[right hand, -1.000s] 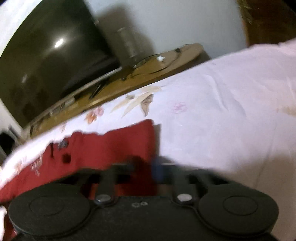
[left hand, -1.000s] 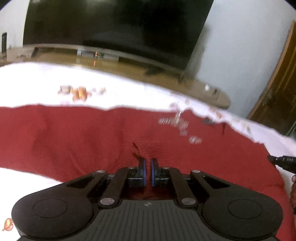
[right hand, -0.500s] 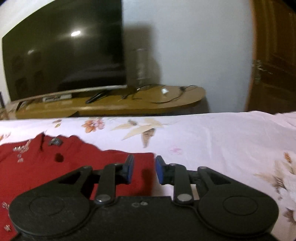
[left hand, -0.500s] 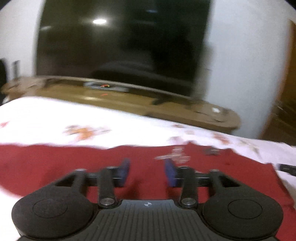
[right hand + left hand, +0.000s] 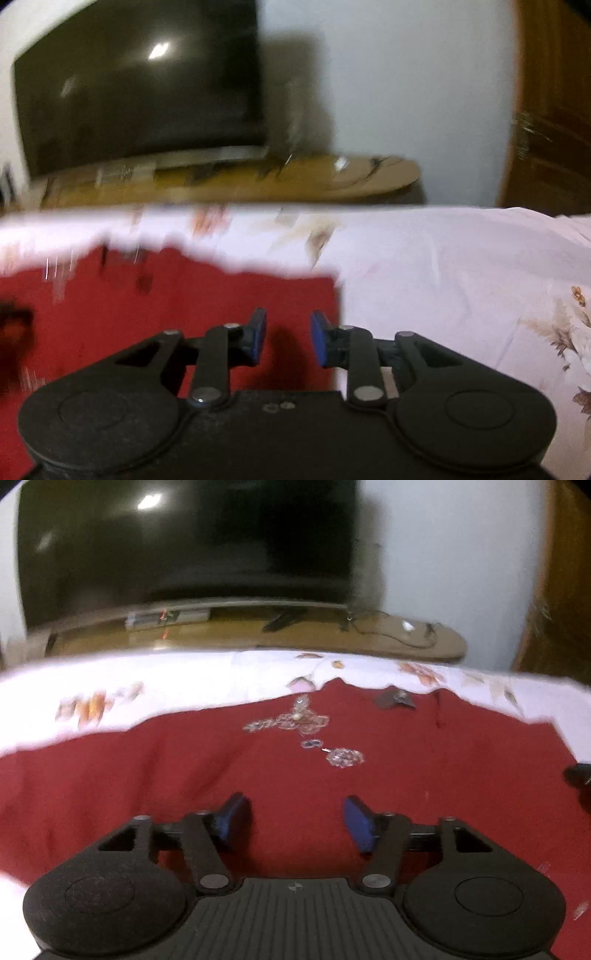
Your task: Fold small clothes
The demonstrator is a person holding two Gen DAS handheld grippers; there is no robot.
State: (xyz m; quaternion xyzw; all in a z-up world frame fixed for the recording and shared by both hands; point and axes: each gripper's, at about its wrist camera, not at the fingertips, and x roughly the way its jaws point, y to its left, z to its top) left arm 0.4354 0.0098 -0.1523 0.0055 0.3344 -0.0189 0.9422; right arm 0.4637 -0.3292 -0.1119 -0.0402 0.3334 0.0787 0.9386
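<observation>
A red garment [image 5: 424,775] with silver embroidery [image 5: 306,727] lies spread flat on a white floral bedsheet [image 5: 184,686]. My left gripper [image 5: 295,821] is open and empty, just above the garment's middle. In the right wrist view the garment [image 5: 166,306] fills the lower left, with its right edge beneath my right gripper [image 5: 288,338], which is open and empty. The right gripper's tip shows at the left wrist view's right edge [image 5: 576,773].
A dark television [image 5: 184,542] stands on a low wooden stand [image 5: 332,635] beyond the bed. A wooden door [image 5: 550,110] is at the right. The white sheet [image 5: 461,295] stretches to the right of the garment.
Both grippers were shut on the red garment a second ago; both have let go and opened, the left wider now. Both have lifted off the cloth, which now lies flat.
</observation>
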